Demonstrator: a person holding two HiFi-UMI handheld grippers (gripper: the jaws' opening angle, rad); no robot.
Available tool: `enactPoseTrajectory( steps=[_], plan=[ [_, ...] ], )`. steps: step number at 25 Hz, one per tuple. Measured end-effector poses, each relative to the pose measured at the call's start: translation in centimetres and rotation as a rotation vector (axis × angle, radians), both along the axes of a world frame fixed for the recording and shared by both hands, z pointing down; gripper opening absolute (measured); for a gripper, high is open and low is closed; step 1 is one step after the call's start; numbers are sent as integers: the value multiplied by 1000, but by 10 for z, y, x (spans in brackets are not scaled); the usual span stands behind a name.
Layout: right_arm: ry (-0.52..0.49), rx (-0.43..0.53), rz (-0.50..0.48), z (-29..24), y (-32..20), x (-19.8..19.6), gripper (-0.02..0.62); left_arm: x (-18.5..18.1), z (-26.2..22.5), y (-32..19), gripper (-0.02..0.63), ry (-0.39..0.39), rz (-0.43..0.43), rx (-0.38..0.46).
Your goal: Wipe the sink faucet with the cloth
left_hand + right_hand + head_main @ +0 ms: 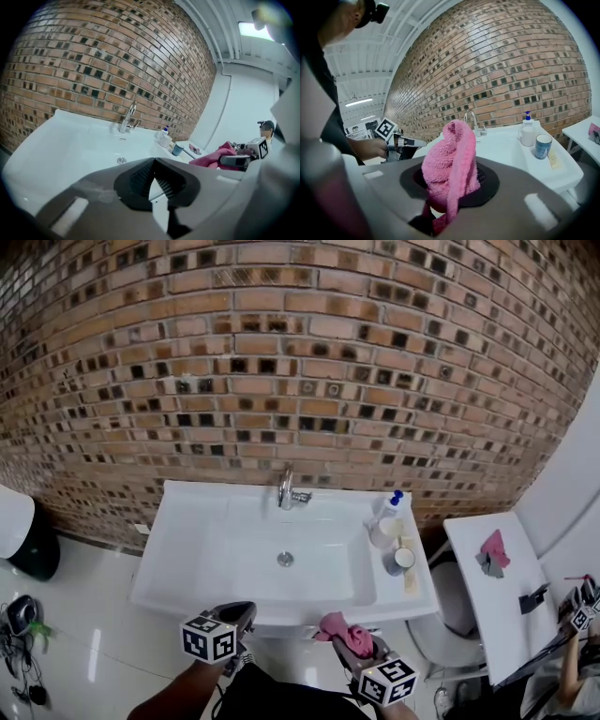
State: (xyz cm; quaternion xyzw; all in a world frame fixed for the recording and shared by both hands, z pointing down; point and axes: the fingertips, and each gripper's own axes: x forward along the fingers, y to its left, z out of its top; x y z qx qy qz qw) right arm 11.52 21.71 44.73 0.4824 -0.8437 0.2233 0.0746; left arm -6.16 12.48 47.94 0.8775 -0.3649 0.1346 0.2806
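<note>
Head view: white sink [202, 545] against a brick wall [281, 352]. The faucet [287, 489] stands at 12 o'clock on the sink's back rim, straight above the drain [285, 559]. A soap bottle [388, 514] and a cup [400, 561] sit on the sink's ledge at 3 o'clock from the drain, the bottle nearer the wall. Both tools are held at 6 o'clock, just off the sink's front edge and well apart from the faucet. The left tool [242, 611] is at 7 o'clock from the drain; in the left gripper view its jaws meet at the tips with nothing between them [151, 182], pointed over the basin toward the faucet [127, 117]. The right tool [361, 645] is at 5 o'clock from the drain and grips the pink cloth [339, 630]. In the right gripper view the cloth [449, 161] is bunched between the jaws [452, 180] and rises in a folded hump, one strip hanging down toward the camera; the faucet [472, 119] shows just behind it at 1 o'clock. A white table [492, 606] stands at 3 o'clock from the sink, carrying a second pink rag [493, 549].
</note>
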Motion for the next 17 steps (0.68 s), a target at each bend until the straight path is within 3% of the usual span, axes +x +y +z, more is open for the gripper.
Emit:
enactPoseTrajectory(
  steps=[5, 17],
  plan=[
    [22, 35, 26, -8, -2, 6, 107, 4, 1, 11, 6, -23, 23, 17],
    [27, 52, -11, -10, 3, -4, 106, -8, -12, 11, 6, -24, -9, 47]
  ],
)
